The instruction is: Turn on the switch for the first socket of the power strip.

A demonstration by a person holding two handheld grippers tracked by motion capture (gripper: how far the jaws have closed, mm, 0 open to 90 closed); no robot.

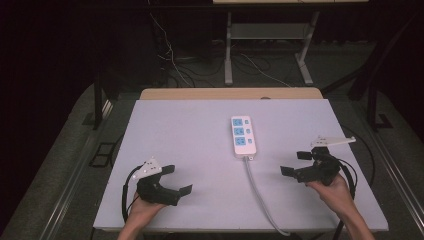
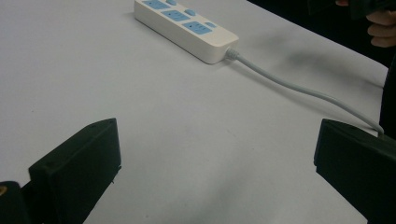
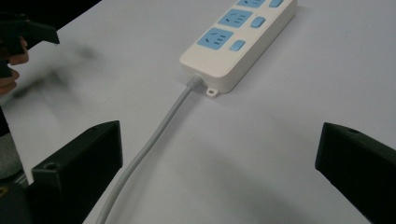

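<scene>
The white table (image 1: pixel 175 150) carried a white three-socket power strip (image 1: pixel 243 136) near its middle, its grey cable (image 1: pixel 257 192) running toward the near edge. The left gripper (image 1: pixel 177 180) and right gripper (image 1: pixel 295 162) flanked it, both wide open and apparently gripping nothing.

The high view looks forward and down from above the person's side, taking in the whole counter (image 1: pixel 200 200). Each gripper view sits low and close over the counter, aimed inward. All three views share the power strip (image 1: pixel 244 136) (image 2: pixel 184 25) (image 3: pixel 238 39) and its cable (image 1: pixel 257 192) (image 2: pixel 303 91) (image 3: pixel 149 149).
</scene>
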